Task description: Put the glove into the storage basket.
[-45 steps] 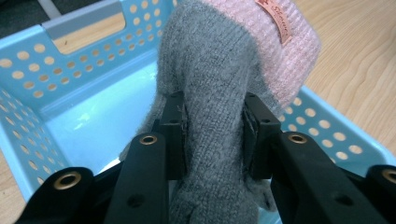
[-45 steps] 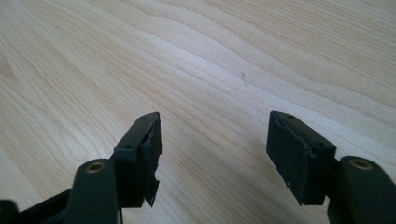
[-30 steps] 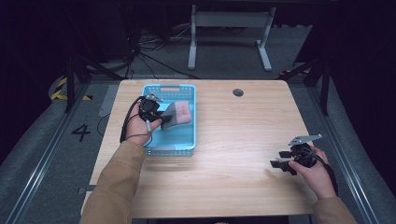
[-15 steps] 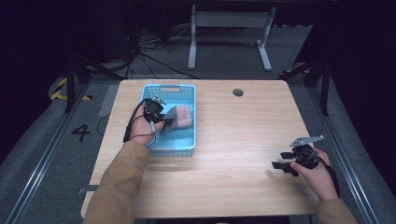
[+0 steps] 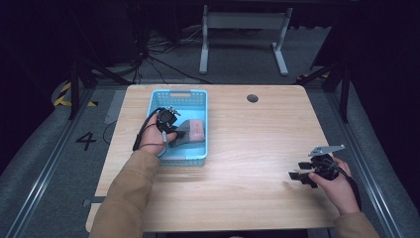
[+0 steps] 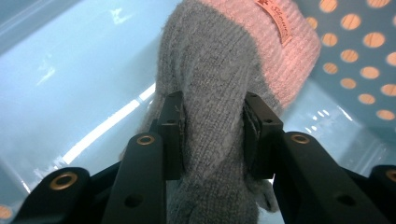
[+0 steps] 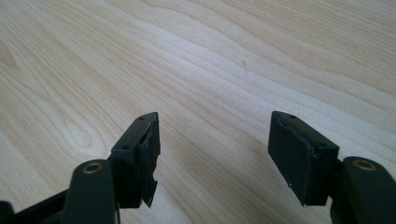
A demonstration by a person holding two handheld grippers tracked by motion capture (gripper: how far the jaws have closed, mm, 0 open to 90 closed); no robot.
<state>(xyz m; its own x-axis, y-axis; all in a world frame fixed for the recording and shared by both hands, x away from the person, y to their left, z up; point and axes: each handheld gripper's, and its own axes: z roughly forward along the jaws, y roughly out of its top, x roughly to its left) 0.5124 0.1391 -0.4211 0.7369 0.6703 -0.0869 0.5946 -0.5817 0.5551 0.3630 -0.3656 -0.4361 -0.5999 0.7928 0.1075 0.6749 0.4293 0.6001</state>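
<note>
The sock (image 6: 212, 107) is a fuzzy knit, grey along its body and pale pink at the far cuff, where a small woven label is stitched on. It sits pinched between the pads of the left gripper (image 6: 212, 128), which press into the grey wool on both sides, so the fabric bulges above and below them. The pink end lies ahead of the jaws, near the dotted wall of the basket (image 5: 157, 99), and the grey end trails back under the gripper. In the high view the sock (image 5: 190, 131) lies low inside the basket, just right of the left hand (image 5: 151, 141).

Compared with a second ago, the left gripper (image 5: 171, 130) has sunk deeper into the basket with the sock, and the sock now rests close to the smooth, glossy blue plastic floor. The basket is rectangular, light blue, with round holes in its walls and a handle slot in its far rim.

Well apart to the right, the right gripper (image 7: 212, 154) rests where it was, its jaws wide with nothing between them, over the pale, grained wood of the table (image 7: 233, 56).
</note>
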